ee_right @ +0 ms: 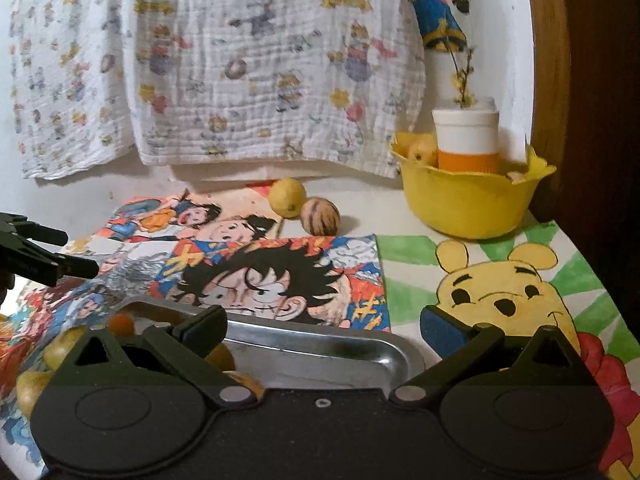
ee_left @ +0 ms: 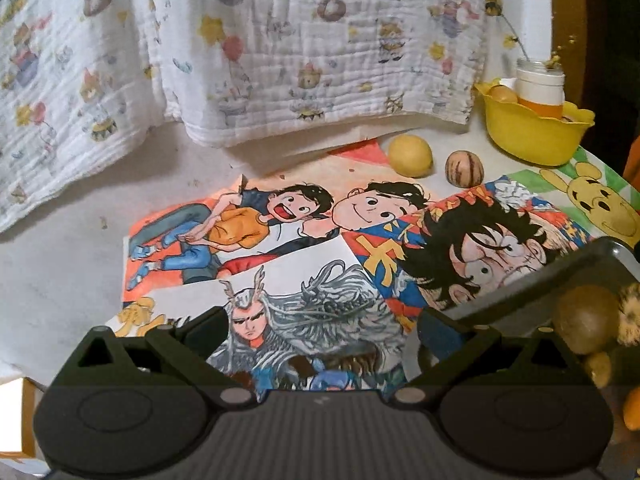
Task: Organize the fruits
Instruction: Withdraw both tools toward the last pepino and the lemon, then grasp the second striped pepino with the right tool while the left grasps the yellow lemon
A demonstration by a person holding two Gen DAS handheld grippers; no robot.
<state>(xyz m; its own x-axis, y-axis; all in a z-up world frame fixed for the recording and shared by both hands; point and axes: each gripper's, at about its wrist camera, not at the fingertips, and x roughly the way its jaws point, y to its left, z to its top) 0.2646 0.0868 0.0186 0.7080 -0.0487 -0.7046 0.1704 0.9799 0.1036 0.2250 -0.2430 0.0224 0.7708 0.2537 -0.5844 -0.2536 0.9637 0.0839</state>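
Well, the yellow lemon (ee_right: 287, 197) and the striped fruit (ee_right: 320, 216) touching it lie well ahead of your right tongs (ee_right: 324, 330), beyond the metal tray (ee_right: 320, 344); both look round, firm and prone to roll, so pinch across the middle. Both tongs, left tongs (ee_left: 316, 330) included, gape wide and carry nothing. The tray's fruits are half hidden behind the fingers, and the yellow bowl (ee_right: 468, 204) conceals most of its contents.

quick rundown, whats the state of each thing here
left gripper: open, empty
right gripper: open, empty
shiny metal tray: holds several fruits
yellow scalloped plastic bowl: upright, holds fruit and a white-orange cup
round yellow lemon: loose, touching striped tan fruit
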